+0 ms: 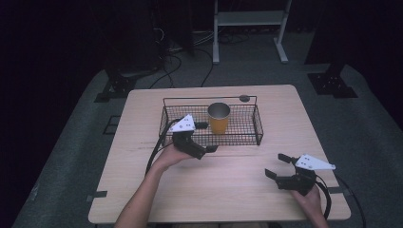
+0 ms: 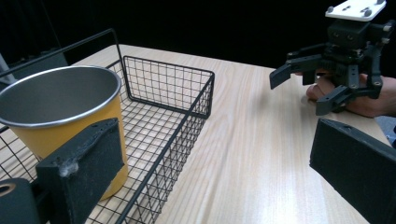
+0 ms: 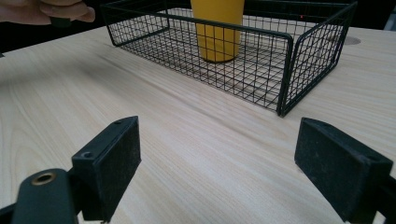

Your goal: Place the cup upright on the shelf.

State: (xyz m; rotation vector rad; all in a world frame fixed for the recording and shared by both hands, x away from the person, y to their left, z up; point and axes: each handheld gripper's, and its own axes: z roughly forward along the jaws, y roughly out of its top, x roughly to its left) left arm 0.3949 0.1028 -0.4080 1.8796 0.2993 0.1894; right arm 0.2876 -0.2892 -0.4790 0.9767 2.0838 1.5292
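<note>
Standing upright inside the black wire mesh basket (image 1: 254, 124), at about the table's twelve o'clock, the yellow metal cup with the silver rim (image 1: 219, 118), so placing looking done, or picking not yet begun. Hovering at the basket's near rim, at roughly seven o'clock from the cup, the left gripper (image 1: 205, 137), jaws gaping wide and gripping nothing. Resting low over the pale wooden table (image 1: 228, 190) at four o'clock, well apart from the basket, the right gripper (image 1: 277, 166), likewise spread wide and empty.

the cup (image 1: 219, 118) stands in the basket (image 1: 258, 124). the left gripper (image 1: 206, 137) is at the basket's near left edge; the right gripper (image 1: 278, 165) lies nearer, right of the basket.
</note>
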